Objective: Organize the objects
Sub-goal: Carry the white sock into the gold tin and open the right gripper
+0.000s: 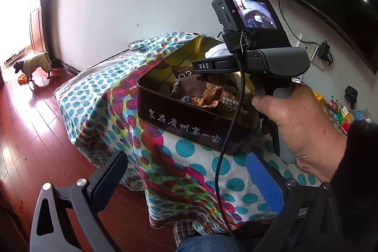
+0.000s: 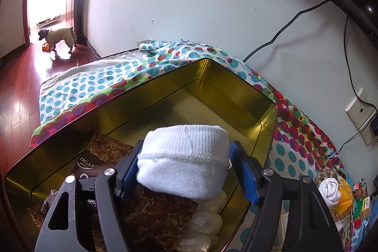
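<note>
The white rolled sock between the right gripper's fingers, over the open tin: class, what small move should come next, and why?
Probably draw the right gripper up and back. The white rolled sock already sits inside the gold-lined tin above the snack packets, and the blue pad on one side stands clear of it, so the release looks under way.

White rolled sock [image 2: 183, 157] over open gold-lined tin [image 2: 236, 77] w/ brown snack packets [image 2: 113, 145] inside.

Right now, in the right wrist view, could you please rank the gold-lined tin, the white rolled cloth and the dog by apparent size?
1. Gold-lined tin, largest.
2. White rolled cloth, though it sits close to the camera, which inflates it.
3. Dog, smallest, but far off by the doorway, so its true size is unsure.
</note>
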Motion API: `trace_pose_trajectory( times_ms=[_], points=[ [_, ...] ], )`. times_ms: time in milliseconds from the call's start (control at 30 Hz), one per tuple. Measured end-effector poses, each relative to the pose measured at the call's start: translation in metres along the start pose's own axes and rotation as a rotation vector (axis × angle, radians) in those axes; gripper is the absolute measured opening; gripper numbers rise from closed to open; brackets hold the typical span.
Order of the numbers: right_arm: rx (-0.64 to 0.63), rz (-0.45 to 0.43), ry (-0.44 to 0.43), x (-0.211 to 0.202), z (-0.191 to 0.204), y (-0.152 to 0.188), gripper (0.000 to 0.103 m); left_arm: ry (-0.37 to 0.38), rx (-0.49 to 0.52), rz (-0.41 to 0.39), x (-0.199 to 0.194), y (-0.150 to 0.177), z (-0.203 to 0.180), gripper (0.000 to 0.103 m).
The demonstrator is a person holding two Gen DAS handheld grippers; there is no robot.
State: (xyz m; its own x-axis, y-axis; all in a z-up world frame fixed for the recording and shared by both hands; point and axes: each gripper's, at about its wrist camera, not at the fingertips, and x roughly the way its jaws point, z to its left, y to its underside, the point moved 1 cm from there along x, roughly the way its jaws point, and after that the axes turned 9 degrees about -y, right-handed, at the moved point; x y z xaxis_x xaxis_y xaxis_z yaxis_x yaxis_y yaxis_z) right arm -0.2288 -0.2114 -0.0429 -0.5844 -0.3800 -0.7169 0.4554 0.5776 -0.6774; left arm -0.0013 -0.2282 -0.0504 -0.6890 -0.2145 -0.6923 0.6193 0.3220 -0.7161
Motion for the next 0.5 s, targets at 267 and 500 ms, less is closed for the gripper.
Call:
trace_pose_trajectory(
  times_ms=[267, 500],
  points=[
    [-0.018, -0.004, 0.008, 0.0, 0.0019, -0.0007, 0.07, -0.004, -0.001, -0.002, 0.0002, -0.0008, 0.0005, 0.103],
    [-0.02, -0.016, 0.042, -0.0017, 0.0017, -0.0011, 0.09, -0.002, 0.001, 0.004, 0.0009, -0.0004, -0.0008, 0.103]
  ],
)
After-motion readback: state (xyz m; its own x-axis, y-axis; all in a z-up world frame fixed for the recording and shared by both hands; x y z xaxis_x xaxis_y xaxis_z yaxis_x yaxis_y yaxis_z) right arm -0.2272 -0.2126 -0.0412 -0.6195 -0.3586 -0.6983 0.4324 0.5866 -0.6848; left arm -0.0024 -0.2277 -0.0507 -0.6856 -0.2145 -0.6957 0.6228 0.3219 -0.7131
